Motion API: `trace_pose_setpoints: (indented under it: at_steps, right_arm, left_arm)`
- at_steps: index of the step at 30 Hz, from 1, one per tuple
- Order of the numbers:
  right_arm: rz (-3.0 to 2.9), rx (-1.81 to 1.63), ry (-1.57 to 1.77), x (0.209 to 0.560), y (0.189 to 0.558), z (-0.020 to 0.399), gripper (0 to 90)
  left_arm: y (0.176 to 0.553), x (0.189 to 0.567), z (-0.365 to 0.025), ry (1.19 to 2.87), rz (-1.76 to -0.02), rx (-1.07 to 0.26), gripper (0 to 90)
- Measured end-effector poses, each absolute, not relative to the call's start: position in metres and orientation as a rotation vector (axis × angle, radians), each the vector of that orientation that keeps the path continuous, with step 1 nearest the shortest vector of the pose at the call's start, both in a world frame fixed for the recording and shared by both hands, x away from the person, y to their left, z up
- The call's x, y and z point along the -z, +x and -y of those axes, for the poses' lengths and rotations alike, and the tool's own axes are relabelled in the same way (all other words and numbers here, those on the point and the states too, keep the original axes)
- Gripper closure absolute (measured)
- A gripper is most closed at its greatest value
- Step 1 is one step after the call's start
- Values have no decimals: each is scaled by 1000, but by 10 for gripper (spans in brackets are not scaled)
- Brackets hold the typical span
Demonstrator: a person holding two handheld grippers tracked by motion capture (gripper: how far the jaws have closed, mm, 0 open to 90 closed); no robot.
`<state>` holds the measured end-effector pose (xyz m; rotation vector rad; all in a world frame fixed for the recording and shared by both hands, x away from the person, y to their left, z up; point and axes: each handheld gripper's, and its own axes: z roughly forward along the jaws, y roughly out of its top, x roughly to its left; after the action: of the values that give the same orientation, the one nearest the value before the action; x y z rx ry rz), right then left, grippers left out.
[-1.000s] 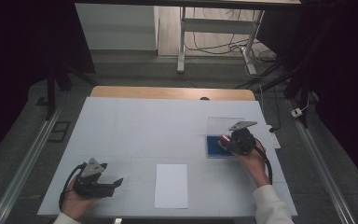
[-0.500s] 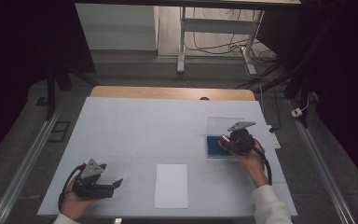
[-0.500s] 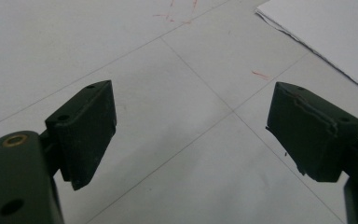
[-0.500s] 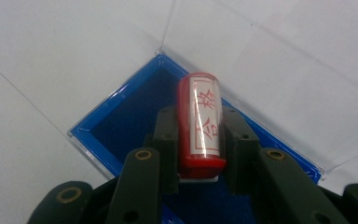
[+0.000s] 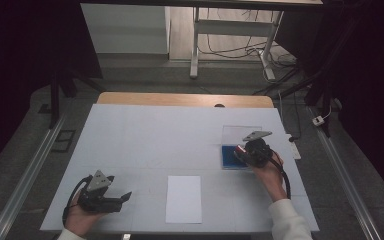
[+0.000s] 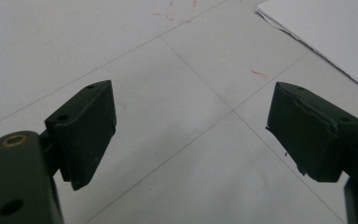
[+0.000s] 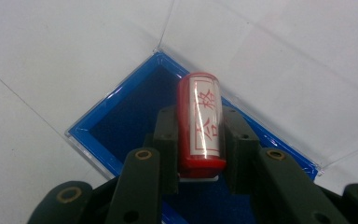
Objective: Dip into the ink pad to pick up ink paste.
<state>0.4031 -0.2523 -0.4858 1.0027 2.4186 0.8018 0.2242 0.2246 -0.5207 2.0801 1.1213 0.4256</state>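
Over the blue ink pad (image 7: 135, 126) at the table's (image 5: 180, 135) right side, the right tool (image 7: 199, 140) clamps a red stamp (image 7: 200, 126) — the left tool (image 6: 191, 135) gapes wide, empty, beside the white paper (image 5: 184, 198).

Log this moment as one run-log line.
right hand-held gripper: shut on red stamp over blue ink pad | left hand-held gripper: open, empty | paper sheet: untouched

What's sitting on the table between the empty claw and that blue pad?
A white paper sheet, seen in the high view, lies between the left gripper and the blue ink pad, where the right gripper holds a red stamp.
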Motion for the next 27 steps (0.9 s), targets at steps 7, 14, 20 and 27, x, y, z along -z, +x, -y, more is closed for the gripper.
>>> trace_pose_setpoints:
  at_steps: [7, 14, 20, 27]
  right_arm:
    - [-2416, -796, 984, 486, 403, 252, 701]
    - [-2432, -812, 943, 478, 403, 253, 697]
    - [-2402, -893, 961, 468, 399, 258, 697]
    - [-2383, -881, 958, 465, 399, 263, 697]
  left_arm:
    - [224, 520, -225, 2079, -1122, -429, 158]
    - [225, 519, -227, 2073, -1126, -428, 158]
    - [225, 520, -227, 2075, -1124, -426, 157]
    - [225, 520, -227, 2076, -1124, -427, 158]
